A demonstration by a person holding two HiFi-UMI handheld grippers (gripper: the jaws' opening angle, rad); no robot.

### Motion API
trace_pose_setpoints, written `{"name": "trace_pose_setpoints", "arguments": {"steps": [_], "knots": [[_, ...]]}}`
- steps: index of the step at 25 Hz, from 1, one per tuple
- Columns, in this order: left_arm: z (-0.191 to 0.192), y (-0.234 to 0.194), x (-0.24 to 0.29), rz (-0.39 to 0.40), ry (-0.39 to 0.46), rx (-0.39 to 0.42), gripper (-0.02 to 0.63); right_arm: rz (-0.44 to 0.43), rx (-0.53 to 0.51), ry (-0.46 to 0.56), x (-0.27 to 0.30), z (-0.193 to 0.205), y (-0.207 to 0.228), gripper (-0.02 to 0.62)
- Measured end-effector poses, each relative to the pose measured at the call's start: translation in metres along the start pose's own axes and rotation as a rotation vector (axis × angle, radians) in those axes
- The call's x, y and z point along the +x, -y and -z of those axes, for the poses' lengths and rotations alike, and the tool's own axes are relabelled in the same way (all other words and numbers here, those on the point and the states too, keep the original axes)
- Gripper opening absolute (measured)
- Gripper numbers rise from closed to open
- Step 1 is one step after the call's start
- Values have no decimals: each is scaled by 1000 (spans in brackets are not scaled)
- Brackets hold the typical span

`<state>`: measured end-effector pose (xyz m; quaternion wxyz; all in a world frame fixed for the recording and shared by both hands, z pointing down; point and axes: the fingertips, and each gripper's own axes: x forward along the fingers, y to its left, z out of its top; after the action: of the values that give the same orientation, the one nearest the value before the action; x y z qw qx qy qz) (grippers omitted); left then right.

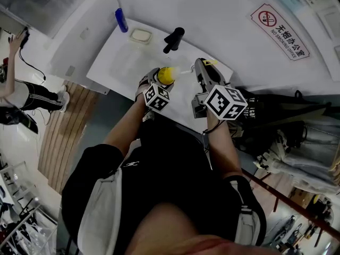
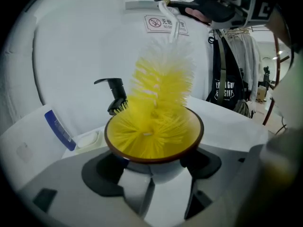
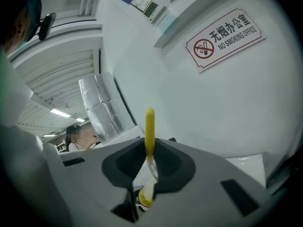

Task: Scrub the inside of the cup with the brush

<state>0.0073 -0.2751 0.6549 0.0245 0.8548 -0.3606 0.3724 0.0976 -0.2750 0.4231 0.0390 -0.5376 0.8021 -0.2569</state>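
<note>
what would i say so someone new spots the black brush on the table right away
Find the white table below the no-smoking sign on the wall. Near its far edge, just right of the pale soap dish, sits the black brush. It is all black and free on the table, whereas the yellow brush is stuck in the cup.

Seen from the head view, both forearms reach forward to mid-frame. The left gripper sits centre, jaws clamped on the cup. Just to its right, the right gripper has its jaws closed on the brush handle, near the wrist end.
</note>
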Motion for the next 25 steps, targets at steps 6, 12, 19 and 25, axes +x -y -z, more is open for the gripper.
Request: {"name": "trace_pose_setpoints", "arguments": {"steps": [6,12,19,25], "knots": [[0,11,4,35,-21,26,385,10,-21,-38,26,3,11,55],[-6,32,5,102,-16,59,385,20,-14,-80,58,5,21,55],[-7,34,5,122,-20,69,385,-39,-109,-152,90,20,-1,55],[-3,31,2,128,-22,15,385,-133,-222,-195,98,41,-31,55]]}}
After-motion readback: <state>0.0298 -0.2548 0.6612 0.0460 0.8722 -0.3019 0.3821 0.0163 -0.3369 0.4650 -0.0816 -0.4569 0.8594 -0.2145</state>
